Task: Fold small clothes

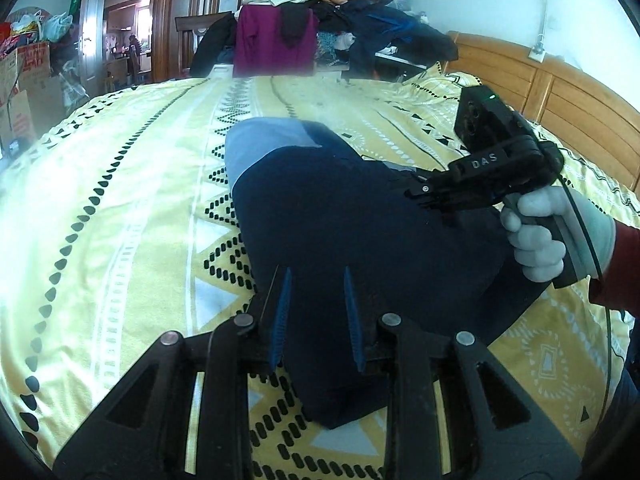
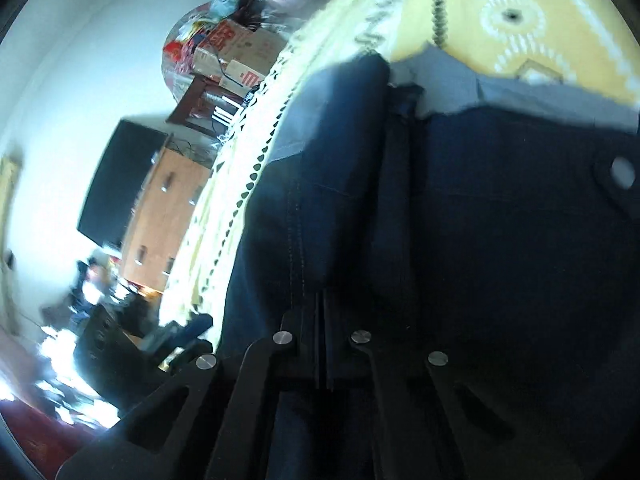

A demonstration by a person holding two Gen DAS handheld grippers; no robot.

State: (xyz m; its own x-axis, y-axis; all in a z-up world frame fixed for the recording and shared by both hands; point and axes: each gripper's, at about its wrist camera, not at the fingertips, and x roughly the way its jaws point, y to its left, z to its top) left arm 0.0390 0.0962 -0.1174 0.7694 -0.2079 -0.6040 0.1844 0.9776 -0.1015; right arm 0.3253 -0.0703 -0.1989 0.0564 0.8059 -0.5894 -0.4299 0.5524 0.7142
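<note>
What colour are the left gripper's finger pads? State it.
Blue, ribbed pads on black fingers; clearest in the left wrist view.

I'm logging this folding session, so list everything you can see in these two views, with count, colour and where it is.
garment: one, navy with a pale blue band, lying on the bed
bedspread: one, yellow with black and white pattern, covering the bed
headboard: one, light wood, far right end of the bed
clothes pile: one heap, mixed colours with a magenta top, beyond the bed
cardboard boxes: several, brown and red, far left by the doorway
cabinet: one, orange-brown wood, beside the bed
left gripper: one, black with blue pads, open over the garment's near edge
right gripper: one, black, shut on a fold of the garment
gloved hand: one, pale grey, holding the right gripper's handle
</note>
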